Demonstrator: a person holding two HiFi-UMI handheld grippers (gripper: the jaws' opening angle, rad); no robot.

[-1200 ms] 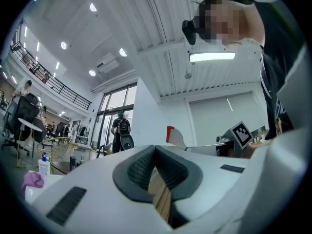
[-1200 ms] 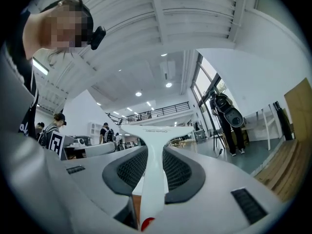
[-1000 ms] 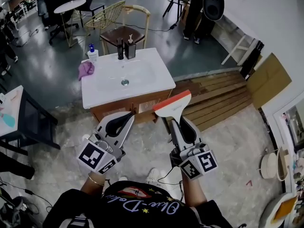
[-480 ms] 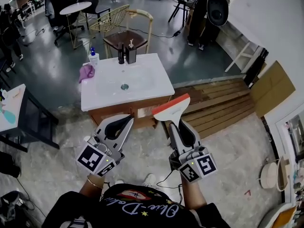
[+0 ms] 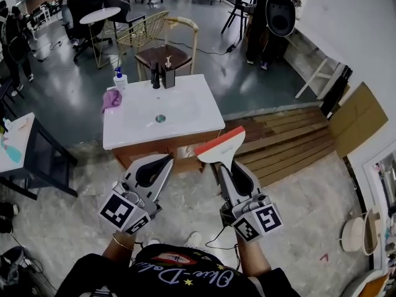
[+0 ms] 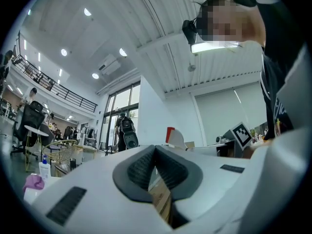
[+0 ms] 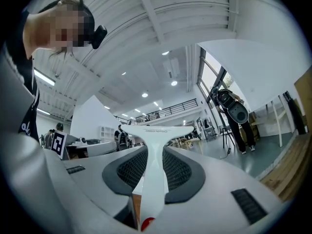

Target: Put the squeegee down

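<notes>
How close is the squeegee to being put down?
Nothing looks done yet. The right gripper holds the squeegee by its handle, in the air, short of the white sink counter. The left gripper is shut, empty. Left to do: set it down, let go.

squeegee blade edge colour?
Orange-red, on an otherwise white squeegee. Shows best in the head view.

A white washbasin counter [image 5: 209, 111] stands on the grey floor [image 5: 68, 101]. Along its back edge are a pump bottle [image 5: 120, 79], a purple cloth [image 5: 112, 98], a black tap [image 5: 156, 79] and a black cup [image 5: 168, 78].
</notes>
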